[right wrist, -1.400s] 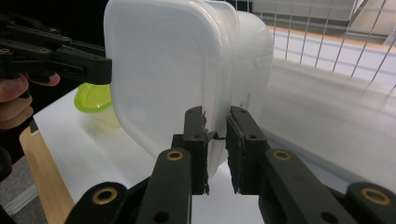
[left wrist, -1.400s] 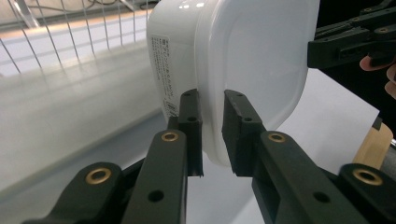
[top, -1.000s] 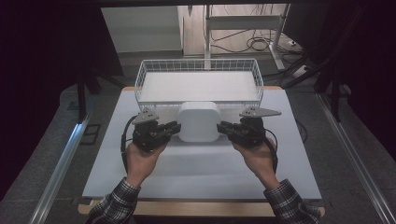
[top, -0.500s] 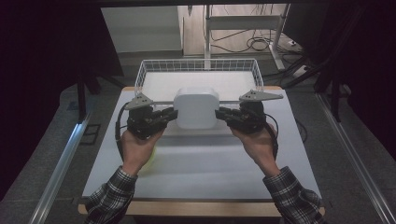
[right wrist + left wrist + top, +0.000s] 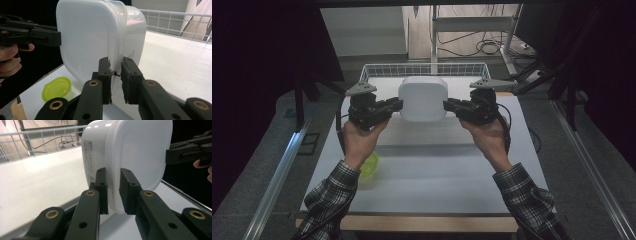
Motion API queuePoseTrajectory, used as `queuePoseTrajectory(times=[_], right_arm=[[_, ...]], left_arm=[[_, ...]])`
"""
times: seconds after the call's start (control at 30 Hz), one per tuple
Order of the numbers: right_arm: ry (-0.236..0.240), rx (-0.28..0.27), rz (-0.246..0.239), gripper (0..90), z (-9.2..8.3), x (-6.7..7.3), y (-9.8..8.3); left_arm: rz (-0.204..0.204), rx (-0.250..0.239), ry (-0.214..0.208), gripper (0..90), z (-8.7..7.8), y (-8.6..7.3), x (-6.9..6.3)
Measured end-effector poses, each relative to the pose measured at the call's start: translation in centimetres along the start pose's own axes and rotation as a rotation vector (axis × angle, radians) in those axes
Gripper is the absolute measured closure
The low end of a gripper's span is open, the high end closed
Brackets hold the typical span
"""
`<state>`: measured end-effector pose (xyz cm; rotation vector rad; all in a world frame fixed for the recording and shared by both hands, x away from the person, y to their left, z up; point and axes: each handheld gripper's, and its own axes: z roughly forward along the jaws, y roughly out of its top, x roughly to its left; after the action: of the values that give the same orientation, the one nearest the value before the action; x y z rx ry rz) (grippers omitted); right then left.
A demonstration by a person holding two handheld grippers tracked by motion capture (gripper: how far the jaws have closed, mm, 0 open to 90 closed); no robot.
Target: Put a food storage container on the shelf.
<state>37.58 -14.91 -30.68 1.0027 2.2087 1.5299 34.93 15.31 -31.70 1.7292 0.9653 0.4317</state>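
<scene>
1. My left tool and right tool clamp the white lidded container by its rim, airborne before the wire basket.
2. Next, I'd say: carry level, lower inside.

A bench with a white top and a pale wooden front edge is seen at the middle of a dim room. Grey floor is laid on both sides of it, and a metal rail is run along the floor at the left, another at the right. Behind the bench a white metal frame is stood on wooden flooring, where dark cables are coiled. The far corners are left in deep shadow
</scene>
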Motion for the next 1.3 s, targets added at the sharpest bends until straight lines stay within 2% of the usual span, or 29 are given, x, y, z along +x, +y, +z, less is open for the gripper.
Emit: queuePoseTrajectory(times=[0.23, 0.6, 0.8, 1.0, 1.3], right_arm=[[-0.013, 0.003, 0.014, 78.5, 0.7, -1.1, 1.3], [-0.030, 0.017, 0.039, 77.7, 1.6, -2.4, 1.9], [-0.018, 0.020, 0.059, 77.4, 2.0, -2.8, 1.9], [0.000, 0.020, 0.084, 72.0, 2.4, -3.3, 2.1], [-0.020, 0.036, 0.049, 65.4, 3.4, -3.3, 2.6]], left_arm=[[-0.025, 0.007, -0.005, 77.6, 1.2, 1.2, 1.0], [-0.045, 0.025, -0.017, 76.9, 2.8, 1.4, 1.9], [-0.043, 0.014, -0.018, 75.1, 3.1, 1.3, 2.2], [-0.068, -0.019, -0.046, 70.5, 3.7, 1.2, 2.7], [-0.019, -0.022, 0.018, 58.9, 4.6, 1.6, 2.5]])
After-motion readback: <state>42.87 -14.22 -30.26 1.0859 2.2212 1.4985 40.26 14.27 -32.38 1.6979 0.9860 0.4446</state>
